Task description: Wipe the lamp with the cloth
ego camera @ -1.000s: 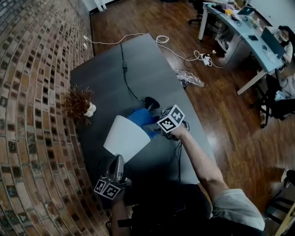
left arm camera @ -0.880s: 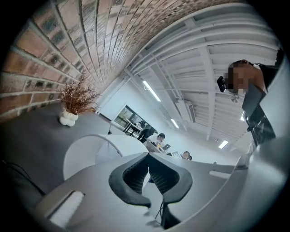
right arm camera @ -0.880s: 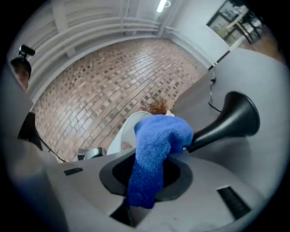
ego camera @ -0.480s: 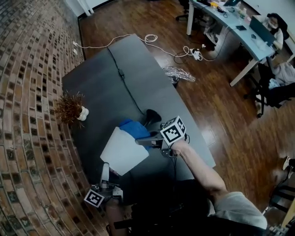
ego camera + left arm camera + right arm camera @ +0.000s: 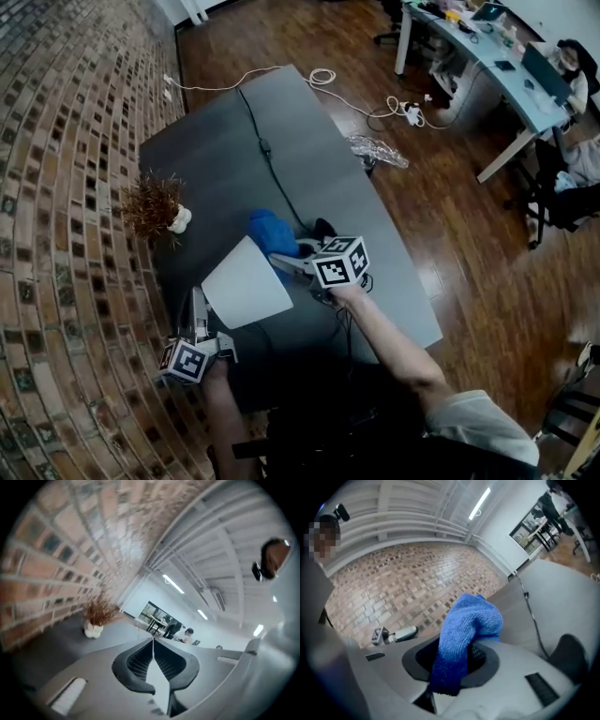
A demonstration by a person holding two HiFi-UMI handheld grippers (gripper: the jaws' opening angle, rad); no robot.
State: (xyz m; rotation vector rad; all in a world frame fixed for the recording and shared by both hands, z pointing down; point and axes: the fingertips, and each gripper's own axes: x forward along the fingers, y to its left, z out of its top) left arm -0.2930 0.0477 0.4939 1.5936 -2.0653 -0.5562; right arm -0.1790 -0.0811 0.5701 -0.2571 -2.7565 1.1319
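Since a second ago, a shift of the left gripper (image 5: 153, 643) from the near rim of the lamp (image 5: 246, 286) round to the left side of its white shade, toward the brick wall (image 5: 66, 187). With it, a rise of the blue cloth (image 5: 270, 230), then half hidden behind the shade, to just beyond the shade's far edge. Left jaws pressed together tip to tip, just beside the shade; contact with it not clear. Jaws of the right gripper (image 5: 453, 653) just now eased open a little, yet narrow and clamped on the cloth, one fold bunched above the pads and a tail hanging below them. Cloth between the shade and the lamp's black base (image 5: 323, 228) in the head view. Lamp near the front of the dark grey table (image 5: 216, 159), with a cable (image 5: 265, 150) trailing from the base across the top to the far edge. Dried plant (image 5: 153, 204) in a small pale pot at the wall side, apart from both grippers.
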